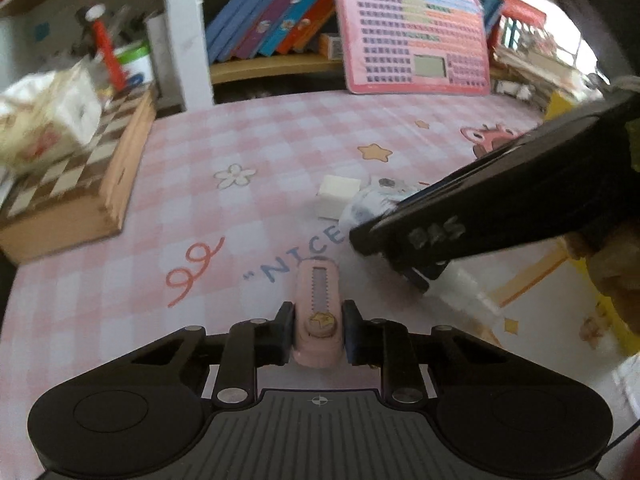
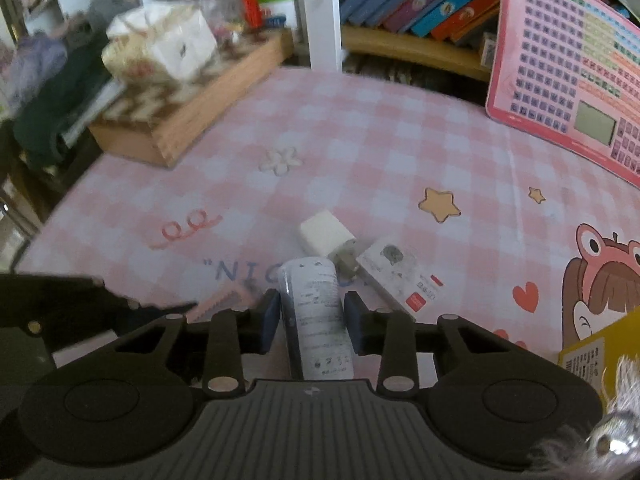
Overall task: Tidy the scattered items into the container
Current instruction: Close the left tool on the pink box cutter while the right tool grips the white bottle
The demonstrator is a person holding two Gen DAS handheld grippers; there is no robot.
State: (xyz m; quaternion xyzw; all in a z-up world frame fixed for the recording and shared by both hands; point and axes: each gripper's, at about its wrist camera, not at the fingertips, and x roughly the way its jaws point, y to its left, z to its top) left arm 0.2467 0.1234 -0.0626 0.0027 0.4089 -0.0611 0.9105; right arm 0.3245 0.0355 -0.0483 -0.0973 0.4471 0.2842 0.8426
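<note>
Black left gripper [image 1: 318, 326], blue-padded black right gripper [image 2: 312, 320], silver screws, ribbed grey bodies

I see a pale pink utility knife [image 1: 317, 312] lying flat on the pink checked tabletop [image 1: 240, 140], its toothed slider track facing up and a star sticker on its round button; my left gripper [image 1: 318, 330] has its pads pressed against both of its sides. My right gripper [image 2: 312, 318] is closed around a white cylindrical tube [image 2: 316, 312] with dark print, lying lengthwise. Just beyond it sit a white cube charger [image 2: 326, 236], prongs toward the tube, and a small white printed box [image 2: 400, 276] touching it.
</note>
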